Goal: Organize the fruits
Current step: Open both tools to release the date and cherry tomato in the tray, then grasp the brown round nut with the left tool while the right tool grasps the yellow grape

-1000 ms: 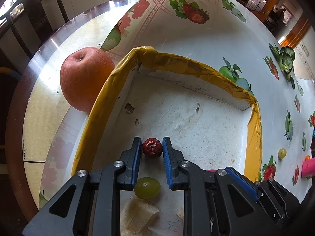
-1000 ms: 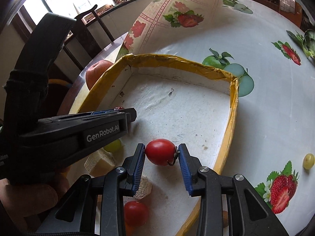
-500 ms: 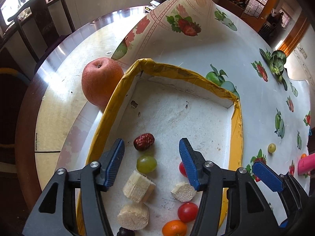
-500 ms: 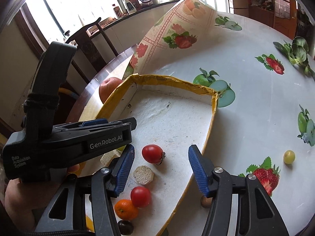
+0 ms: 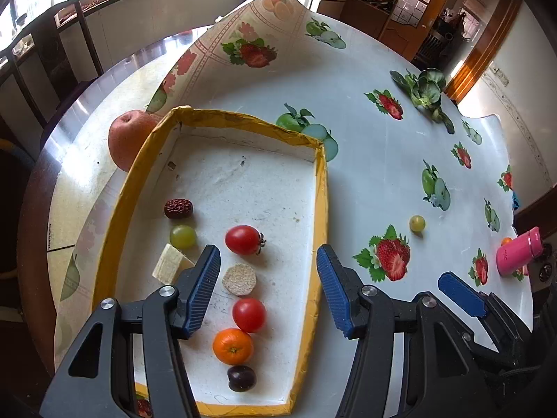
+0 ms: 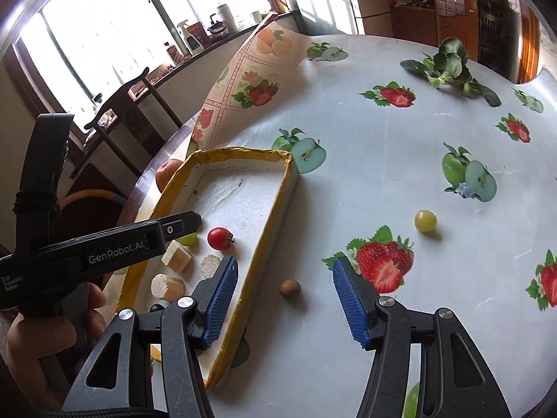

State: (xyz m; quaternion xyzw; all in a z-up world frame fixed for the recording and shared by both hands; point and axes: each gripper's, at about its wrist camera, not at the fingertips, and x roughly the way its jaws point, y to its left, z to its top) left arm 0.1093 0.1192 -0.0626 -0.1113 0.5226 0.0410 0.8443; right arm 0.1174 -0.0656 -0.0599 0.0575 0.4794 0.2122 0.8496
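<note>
Your left tool point(image 5: 268, 284) tilts steeply down over the yellow-rimmed white foam tray point(image 5: 315, 209), jaws wide, gripping nothing. Your right tool point(image 6: 285, 299) hangs wide and empty over the desk point(image 6: 383, 174), straddling a small brown round fruit point(image 6: 290, 288). A red cherry tomato point(image 5: 242, 239) lies in the tray.

Two cherry tomatoes point(image 5: 244, 239), two green grapes point(image 5: 182, 236), one apple point(image 5: 126, 139).
</note>
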